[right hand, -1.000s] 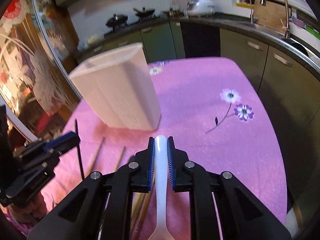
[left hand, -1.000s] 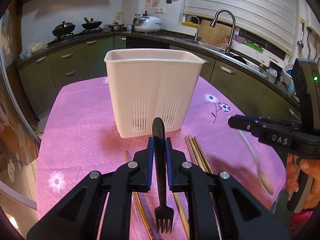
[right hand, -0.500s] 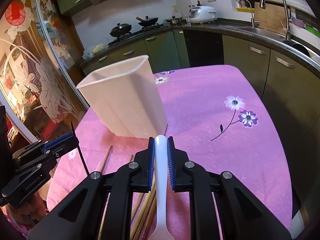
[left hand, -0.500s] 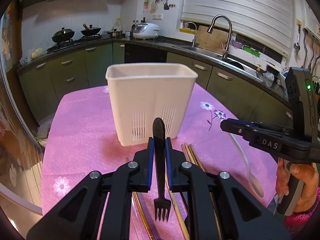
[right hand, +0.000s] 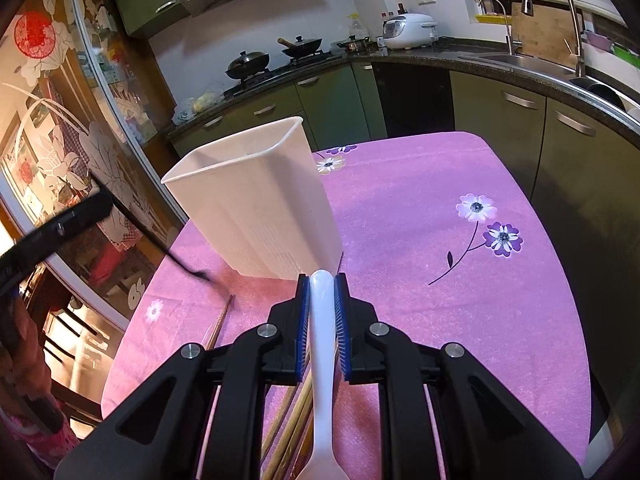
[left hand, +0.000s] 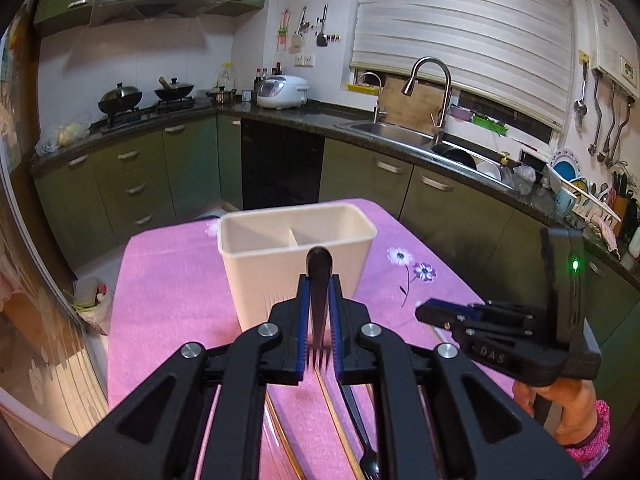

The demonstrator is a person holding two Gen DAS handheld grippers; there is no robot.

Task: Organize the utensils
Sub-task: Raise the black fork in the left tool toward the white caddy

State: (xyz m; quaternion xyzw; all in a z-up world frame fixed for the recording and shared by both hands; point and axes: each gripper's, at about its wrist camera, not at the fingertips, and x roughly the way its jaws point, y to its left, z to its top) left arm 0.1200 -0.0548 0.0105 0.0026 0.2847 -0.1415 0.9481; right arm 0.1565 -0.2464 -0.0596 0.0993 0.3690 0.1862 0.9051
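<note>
the left gripper (left hand: 319, 318) has lifted its clamped black fork (left hand: 319, 280) toward the white holder's (left hand: 260, 280) rim, ready to insert, while the right gripper (right hand: 322, 320) grips a white spoon (right hand: 322, 360).

Matt cream plastic caddy (left hand: 296, 264); soft pink cloth tablecloth (right hand: 440, 280).

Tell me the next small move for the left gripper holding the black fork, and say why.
Probably carry the left gripper forward until the black fork is over the white caddy, then lower it into a compartment. Its jaws are shut on the fork, which is clear of the table with tines hanging down, and the caddy's divided top is open just ahead. The right gripper holds the white spoon.
</note>
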